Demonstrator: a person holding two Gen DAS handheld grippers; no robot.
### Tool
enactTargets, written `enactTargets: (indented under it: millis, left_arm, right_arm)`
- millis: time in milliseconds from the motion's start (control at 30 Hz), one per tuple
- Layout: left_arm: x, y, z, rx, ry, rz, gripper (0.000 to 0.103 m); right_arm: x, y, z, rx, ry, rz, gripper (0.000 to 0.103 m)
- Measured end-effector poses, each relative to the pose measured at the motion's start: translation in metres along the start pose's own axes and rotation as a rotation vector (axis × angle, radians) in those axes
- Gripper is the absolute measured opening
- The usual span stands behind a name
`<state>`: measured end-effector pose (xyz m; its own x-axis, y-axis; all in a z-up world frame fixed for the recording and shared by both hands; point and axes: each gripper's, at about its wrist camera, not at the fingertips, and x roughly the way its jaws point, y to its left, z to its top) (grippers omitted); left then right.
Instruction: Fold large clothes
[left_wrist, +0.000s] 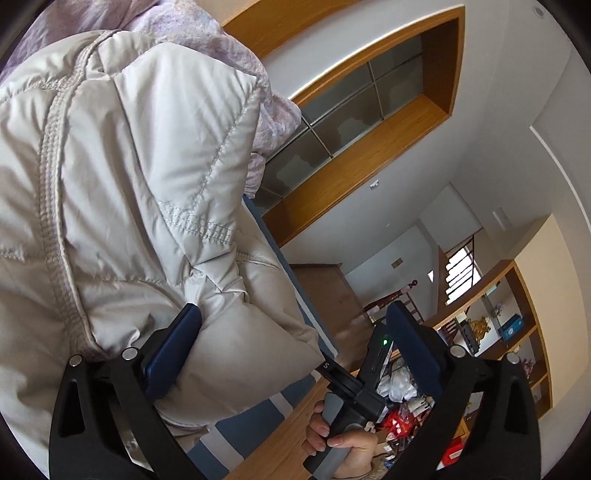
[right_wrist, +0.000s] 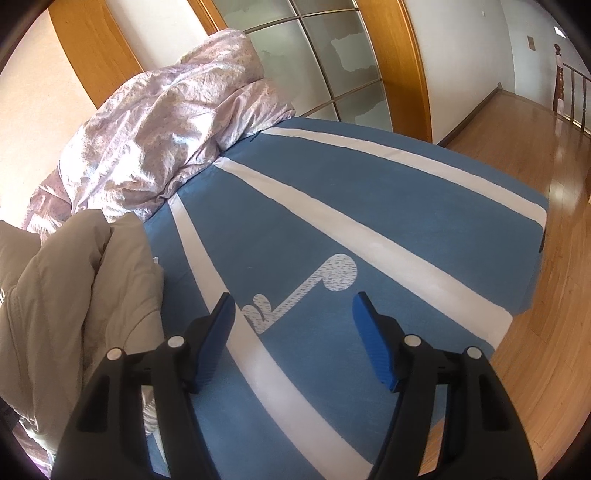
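Observation:
A pale beige quilted puffer jacket fills the left of the left wrist view. One padded fold bulges between the jaws of my left gripper. The jaws stand wide open: the left pad lies against the fabric and the right pad is free of it. In the right wrist view the same jacket lies bunched at the left on the blue bed sheet with white stripes. My right gripper hovers open over the sheet with nothing between its fingers. A hand holds that gripper's handle.
A crumpled lilac floral duvet is heaped at the head of the bed beside the jacket. Behind it is a wood-framed frosted glass panel. Wooden floor runs along the bed's right edge. Cluttered shelves stand across the room.

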<state>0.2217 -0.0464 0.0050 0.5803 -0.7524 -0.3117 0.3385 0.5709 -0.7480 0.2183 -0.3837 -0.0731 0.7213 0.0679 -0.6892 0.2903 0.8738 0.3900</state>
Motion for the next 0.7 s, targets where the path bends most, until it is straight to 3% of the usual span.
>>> enactTargets:
  millis: [67,233,333,700]
  left_arm:
    - [-0.004,0.004,-0.001,-0.018,-0.010,-0.011,0.101]
    - [0.023,0.007,-0.008,0.040,0.062,0.135,0.098]
    - [0.031,0.002,-0.014,0.081,0.072,0.185,0.098]
    - [0.058,-0.001,-0.013,0.127,0.116,0.261,0.098]
  right_arm:
    - [-0.003,-0.001,-0.001,-0.002,-0.008,-0.004,0.066]
    - [-0.016,0.002,-0.003,-0.017,-0.045,0.003,0.065]
    - [-0.024,0.001,-0.002,-0.018,-0.063,0.000,0.065]
    - [-0.024,-0.007,0.001,-0.002,-0.065,-0.026,0.065]
